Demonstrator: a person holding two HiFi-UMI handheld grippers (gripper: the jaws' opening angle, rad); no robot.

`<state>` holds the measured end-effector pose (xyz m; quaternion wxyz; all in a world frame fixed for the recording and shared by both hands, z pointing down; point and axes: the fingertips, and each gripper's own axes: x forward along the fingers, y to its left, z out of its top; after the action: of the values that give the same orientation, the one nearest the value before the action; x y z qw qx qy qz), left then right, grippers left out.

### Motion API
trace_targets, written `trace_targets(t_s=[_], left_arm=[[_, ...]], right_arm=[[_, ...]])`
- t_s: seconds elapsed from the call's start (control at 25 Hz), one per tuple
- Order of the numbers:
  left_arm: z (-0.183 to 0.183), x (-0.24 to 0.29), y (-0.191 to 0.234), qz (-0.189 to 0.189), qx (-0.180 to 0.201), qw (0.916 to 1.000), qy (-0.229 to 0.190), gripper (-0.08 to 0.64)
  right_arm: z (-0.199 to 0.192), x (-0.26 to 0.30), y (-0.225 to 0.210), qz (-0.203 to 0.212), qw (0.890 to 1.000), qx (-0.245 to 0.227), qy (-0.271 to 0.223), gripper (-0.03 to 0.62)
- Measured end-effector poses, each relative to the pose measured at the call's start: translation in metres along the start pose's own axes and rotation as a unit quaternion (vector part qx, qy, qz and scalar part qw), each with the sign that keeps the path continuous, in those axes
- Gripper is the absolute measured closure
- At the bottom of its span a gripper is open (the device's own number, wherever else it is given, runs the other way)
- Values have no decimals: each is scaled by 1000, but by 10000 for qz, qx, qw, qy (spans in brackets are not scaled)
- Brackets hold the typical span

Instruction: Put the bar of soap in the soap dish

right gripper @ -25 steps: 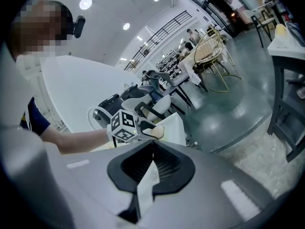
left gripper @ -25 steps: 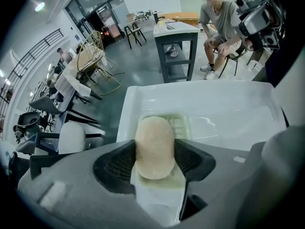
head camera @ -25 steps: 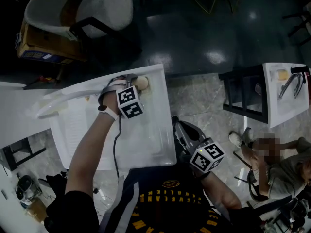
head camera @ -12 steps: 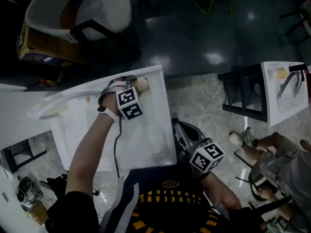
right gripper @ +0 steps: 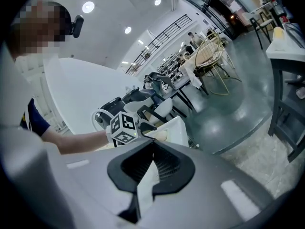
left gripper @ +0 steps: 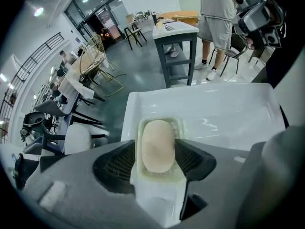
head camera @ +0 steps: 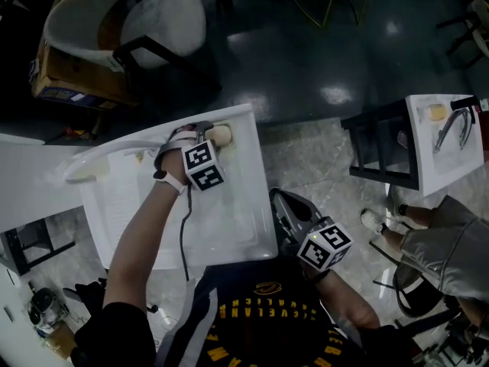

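Observation:
The beige oval bar of soap (left gripper: 156,146) lies in the pale soap dish (left gripper: 178,125) on the far corner of the white basin (left gripper: 219,113). My left gripper (left gripper: 156,151) is shut on the soap, one pad against each side of it. From the head view the left gripper (head camera: 208,133) reaches over the basin (head camera: 229,220) to the soap (head camera: 220,134) at its far right corner. My right gripper (head camera: 284,219) hangs shut and empty beside the basin's near right edge. In the right gripper view its jaws (right gripper: 152,146) are together, looking toward the soap (right gripper: 161,135).
A curved white faucet (head camera: 99,163) runs along the basin's far left. A dark stand with a second white basin (head camera: 447,140) is at the right, with a person (head camera: 447,254) below it. A chair (head camera: 130,14) and a cardboard box (head camera: 69,82) stand beyond on the dark floor.
My left gripper and the soap have barely shifted at the basin's corner. The right gripper stays put. The person at the right has moved.

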<state>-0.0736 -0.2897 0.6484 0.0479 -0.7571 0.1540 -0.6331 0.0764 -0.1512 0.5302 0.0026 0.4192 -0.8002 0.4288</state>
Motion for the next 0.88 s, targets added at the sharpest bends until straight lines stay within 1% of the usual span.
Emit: trace_targets(t_s=[0.32,0.52,0.72,0.8,0.88], left_arm=[[7,-24,-8,194,-9,9997,-131,293],[23,-54,-13,351,-205,9975,-585,293],[37,-91,-10,654,-511,9907,-1077,295],[41,-108,-6,860,-605,9859,-1304,295],[45,-128,-4,1148,-702,9784,-1569,296]], right_arm=[[4,-13,6,-25,9996,-149,-223,589],[11,-18,11,-18,9991,-245,-337,589],[18,-24,21,13,9983,-372,-455,589],[21,-25,26,14,9978,-435,-495,589],[24,-26,31,17,9974,-482,-537,589]])
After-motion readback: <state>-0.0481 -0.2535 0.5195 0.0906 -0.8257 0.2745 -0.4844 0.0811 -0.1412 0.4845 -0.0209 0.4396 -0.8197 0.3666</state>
